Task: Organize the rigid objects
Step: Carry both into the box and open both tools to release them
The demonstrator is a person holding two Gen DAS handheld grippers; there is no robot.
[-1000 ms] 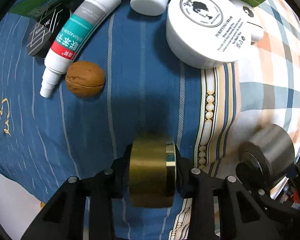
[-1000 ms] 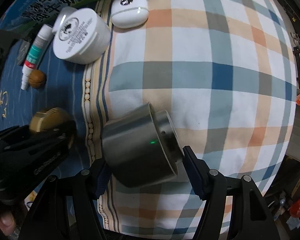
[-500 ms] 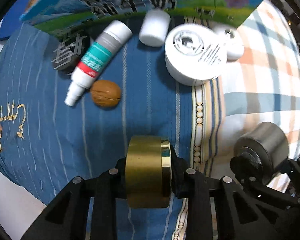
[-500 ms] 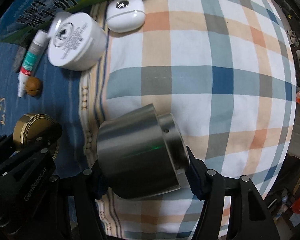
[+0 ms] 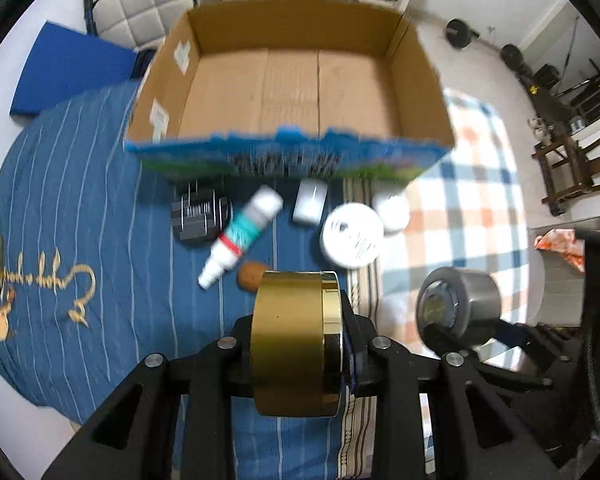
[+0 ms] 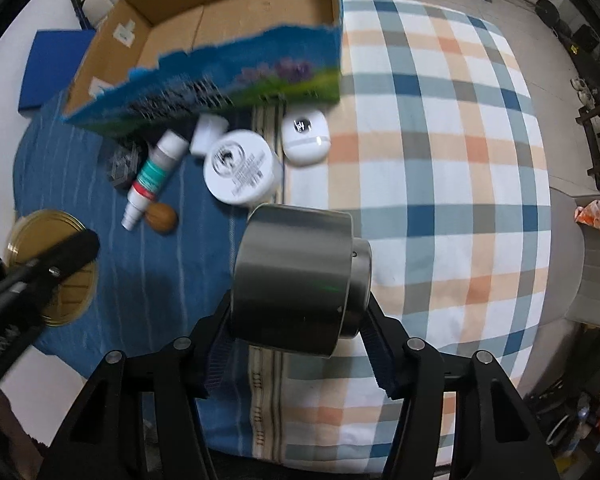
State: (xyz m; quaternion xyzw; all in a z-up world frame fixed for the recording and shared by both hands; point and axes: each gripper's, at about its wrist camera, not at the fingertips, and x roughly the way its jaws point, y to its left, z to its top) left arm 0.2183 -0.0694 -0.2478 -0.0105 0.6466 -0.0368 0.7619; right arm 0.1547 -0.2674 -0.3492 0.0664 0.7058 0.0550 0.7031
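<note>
My left gripper (image 5: 298, 344) is shut on a round gold tin (image 5: 296, 342), held high above the bed. My right gripper (image 6: 296, 280) is shut on a silver metal cylinder (image 6: 296, 276), also raised; it shows in the left wrist view (image 5: 458, 310). An open cardboard box (image 5: 292, 92) stands at the far side, empty inside. In front of it lie a white cream jar (image 5: 352, 236), a tube (image 5: 242, 236), a walnut (image 5: 252, 274), a black compact (image 5: 200, 218), a small white cylinder (image 5: 310, 202) and a white case (image 6: 305, 140).
The bed has a blue striped cloth (image 5: 80, 240) on the left and a checked sheet (image 6: 440, 160) on the right. A blue mat (image 5: 68, 68) lies on the floor at the left. Chairs and weights stand beyond the bed.
Both grippers have lifted well up and back with their objects. The box interior and the room have come into view, and the loose items look smaller and farther.
</note>
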